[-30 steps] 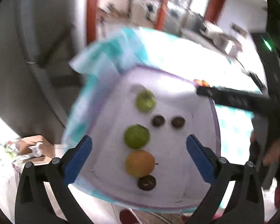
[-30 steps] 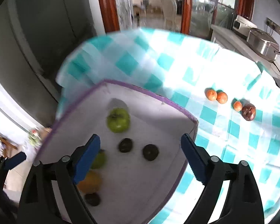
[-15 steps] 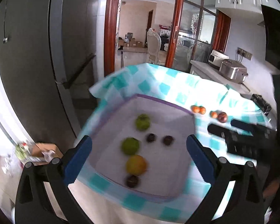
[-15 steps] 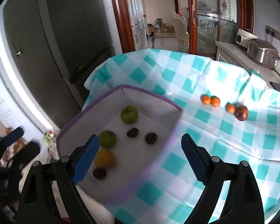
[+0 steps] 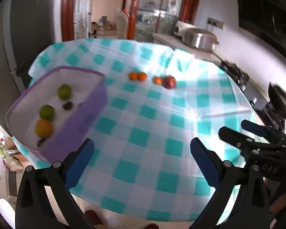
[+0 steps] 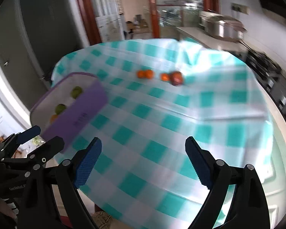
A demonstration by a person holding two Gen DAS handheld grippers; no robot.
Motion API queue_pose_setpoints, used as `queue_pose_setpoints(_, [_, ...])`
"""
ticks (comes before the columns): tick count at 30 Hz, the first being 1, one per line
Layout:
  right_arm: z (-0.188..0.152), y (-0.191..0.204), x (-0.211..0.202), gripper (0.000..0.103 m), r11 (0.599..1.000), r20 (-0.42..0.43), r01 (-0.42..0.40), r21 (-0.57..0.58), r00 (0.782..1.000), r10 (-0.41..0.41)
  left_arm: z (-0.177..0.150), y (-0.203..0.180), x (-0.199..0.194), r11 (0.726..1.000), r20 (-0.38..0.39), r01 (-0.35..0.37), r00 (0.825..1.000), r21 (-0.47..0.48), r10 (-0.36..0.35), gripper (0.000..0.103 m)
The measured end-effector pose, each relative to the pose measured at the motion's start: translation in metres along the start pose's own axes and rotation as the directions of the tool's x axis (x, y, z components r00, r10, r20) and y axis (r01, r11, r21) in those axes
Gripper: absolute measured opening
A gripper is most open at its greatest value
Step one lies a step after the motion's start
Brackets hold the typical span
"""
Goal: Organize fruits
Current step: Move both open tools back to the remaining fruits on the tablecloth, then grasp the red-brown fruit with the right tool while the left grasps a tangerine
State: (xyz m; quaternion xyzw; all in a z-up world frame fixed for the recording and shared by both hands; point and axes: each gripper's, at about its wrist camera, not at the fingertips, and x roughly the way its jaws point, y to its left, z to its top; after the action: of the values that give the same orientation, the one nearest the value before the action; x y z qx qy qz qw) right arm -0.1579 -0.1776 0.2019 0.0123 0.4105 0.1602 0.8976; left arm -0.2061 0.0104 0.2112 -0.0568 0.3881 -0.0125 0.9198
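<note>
A purple-rimmed white bin (image 5: pixel 89 106) sits at the table's left end, also in the right wrist view (image 6: pixel 80 112). It holds two green fruits (image 5: pixel 64 91), an orange fruit (image 5: pixel 43 127) and small dark fruits (image 5: pixel 68 105). Three small oranges (image 5: pixel 137 76) and a dark red fruit (image 5: pixel 169 82) lie in a row on the checked cloth farther back; the oranges (image 6: pixel 145 74) and the dark red fruit (image 6: pixel 177 77) also show in the right wrist view. My left gripper (image 5: pixel 142 156) and right gripper (image 6: pixel 143 156) are open and empty, above the near cloth.
The teal-and-white checked cloth (image 5: pixel 152 114) covers the round table. A dark fridge (image 6: pixel 38 38) stands at the left. A counter with metal appliances (image 5: pixel 198 36) and a stove (image 6: pixel 263 63) runs along the right. The right gripper shows at the left view's right edge (image 5: pixel 253 133).
Both grippers have pulled back and swung right, away from the bin. The view now centres on the open cloth, and the bin sits at the left. Both stay open.
</note>
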Motion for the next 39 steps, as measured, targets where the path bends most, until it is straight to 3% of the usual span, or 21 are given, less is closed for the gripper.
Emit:
queue_pose_setpoints(7, [-0.027, -0.061, 0.007, 0.087, 0.995, -0.027, 0.019, 0.101, 0.999, -0.016, -0.013, -0.050, 0.036, 0.997, -0.093, 0.004, 0.996, 0.073, 0.003, 0.101])
queue_pose_setpoints(10, [-0.035, -0.069, 0.025, 0.087, 0.995, -0.053, 0.035, 0.096, 0.998, -0.030, -0.014, -0.056, 0.058, 0.996, -0.137, -0.003, 0.990, 0.093, 0.016, 0.101])
queue_pose_setpoints(15, [-0.032, -0.078, 0.058, 0.087, 0.996, -0.089, 0.075, 0.041, 0.993, -0.071, -0.004, -0.051, 0.108, 0.999, -0.199, -0.011, 0.980, 0.049, 0.020, 0.101])
queue_pose_setpoints(19, [-0.005, -0.091, 0.093, 0.087, 0.994, -0.092, 0.105, 0.018, 0.990, -0.103, 0.021, -0.042, 0.156, 0.999, -0.213, -0.029, 0.976, 0.028, 0.034, 0.101])
queue_pose_setpoints(23, [0.050, -0.096, 0.150, 0.087, 0.995, -0.105, 0.104, -0.009, 0.989, -0.105, 0.050, -0.028, 0.193, 0.999, -0.228, -0.033, 0.973, 0.016, 0.036, 0.101])
queue_pose_setpoints(31, [0.150, -0.086, 0.300, 0.087, 0.984, -0.167, 0.118, -0.133, 0.976, -0.140, 0.085, 0.000, 0.278, 0.999, -0.292, -0.028, 0.956, 0.023, 0.033, 0.101])
queue_pose_setpoints(39, [0.183, -0.095, 0.389, 0.087, 0.965, -0.226, 0.149, -0.214, 0.954, -0.198, 0.102, 0.011, 0.344, 1.000, -0.342, -0.018, 0.940, -0.001, 0.017, 0.101])
